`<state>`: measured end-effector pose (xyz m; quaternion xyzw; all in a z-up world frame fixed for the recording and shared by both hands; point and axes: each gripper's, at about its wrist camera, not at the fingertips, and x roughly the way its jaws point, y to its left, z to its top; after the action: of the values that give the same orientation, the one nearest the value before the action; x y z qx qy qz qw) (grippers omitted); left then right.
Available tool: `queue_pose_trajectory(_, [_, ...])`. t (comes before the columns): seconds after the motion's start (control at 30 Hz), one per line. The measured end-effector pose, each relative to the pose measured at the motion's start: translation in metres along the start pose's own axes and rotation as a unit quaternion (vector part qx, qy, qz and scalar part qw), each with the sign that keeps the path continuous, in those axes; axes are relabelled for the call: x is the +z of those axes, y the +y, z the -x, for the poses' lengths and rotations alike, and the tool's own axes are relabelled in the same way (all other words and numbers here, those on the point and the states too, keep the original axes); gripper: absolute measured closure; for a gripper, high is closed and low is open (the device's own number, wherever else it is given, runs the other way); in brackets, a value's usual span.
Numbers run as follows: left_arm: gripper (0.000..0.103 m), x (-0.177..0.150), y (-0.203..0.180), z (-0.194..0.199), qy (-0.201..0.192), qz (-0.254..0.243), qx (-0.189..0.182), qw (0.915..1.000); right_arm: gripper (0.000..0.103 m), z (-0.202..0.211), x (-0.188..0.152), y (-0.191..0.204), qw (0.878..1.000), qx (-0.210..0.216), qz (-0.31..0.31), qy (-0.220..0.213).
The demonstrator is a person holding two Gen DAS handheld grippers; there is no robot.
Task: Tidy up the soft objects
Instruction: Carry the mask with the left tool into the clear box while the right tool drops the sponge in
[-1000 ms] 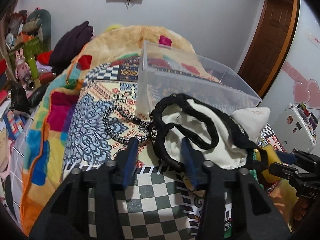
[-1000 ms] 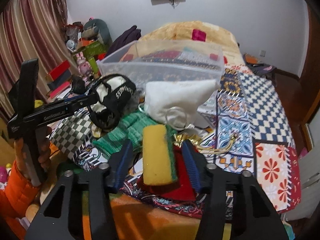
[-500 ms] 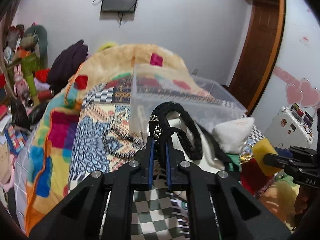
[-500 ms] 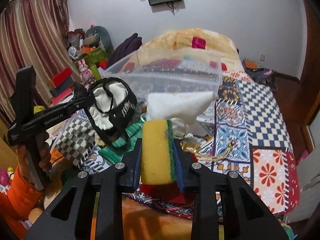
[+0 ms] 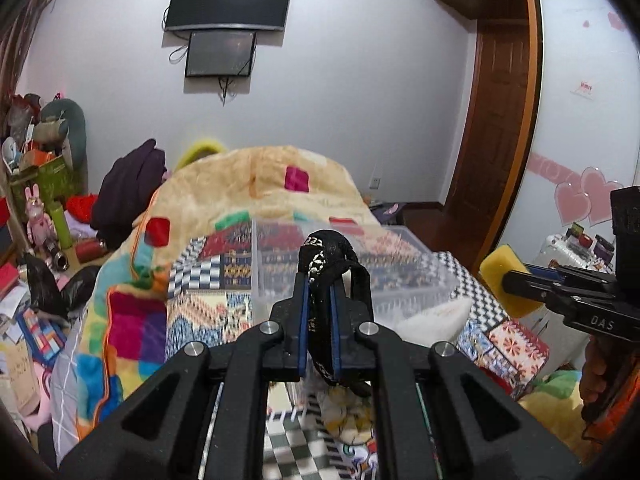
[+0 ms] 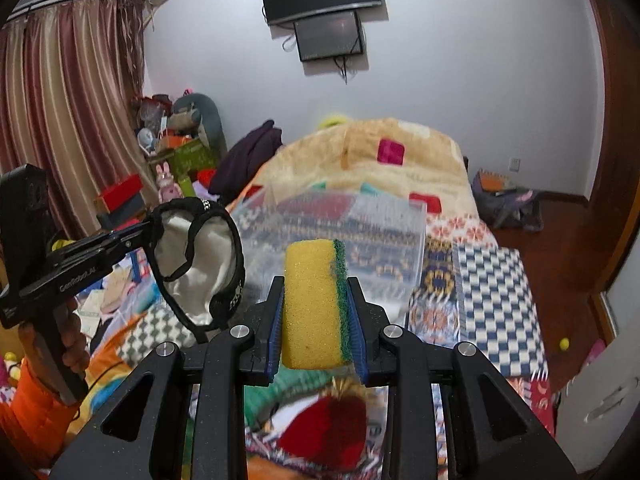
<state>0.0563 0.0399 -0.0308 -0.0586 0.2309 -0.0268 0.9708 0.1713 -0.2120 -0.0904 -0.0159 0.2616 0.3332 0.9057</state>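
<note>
The left gripper (image 5: 319,312) is clenched on the black braided strap (image 5: 326,258) of a small white pouch (image 6: 196,272), which in the right wrist view hangs in the air below the closed jaws, its pale body ringed by the black cord and lifted clear of the bedding. The right gripper (image 6: 316,320) is clamped on a yellow sponge (image 6: 310,304) with a green scouring layer along its right side; the sponge stands upright between the blue pads (image 6: 275,334) and is off the bed. Ahead of both grippers a clear plastic bin (image 5: 360,264) sits on the patchwork quilt (image 5: 136,320), and a white cushion (image 5: 436,316) lies just beside the bin's near right corner. Below the sponge, in the right wrist view, a green knitted piece (image 6: 292,386) and a blurred red item (image 6: 324,428) lie on the bed. A beige blanket (image 5: 256,184) is heaped behind the bin, and a dark television (image 5: 230,2) hangs on the far wall
</note>
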Motion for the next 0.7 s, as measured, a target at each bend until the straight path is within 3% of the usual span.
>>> queue_pose_trajectory(0.33, [0.095, 0.045, 0.001, -0.016, -0.039, -0.013, 0.011, 0.9991, 0.077, -0.03, 0.038, -0.005, 1.0, -0.019, 0.003, -0.02])
queue_pose_trajectory(0.7, [0.095, 0.06, 0.015, -0.073, -0.028, 0.008, 0.021, 0.9994, 0.077, -0.09, 0.053, -0.03, 0.999, -0.035, -0.016, 0.036])
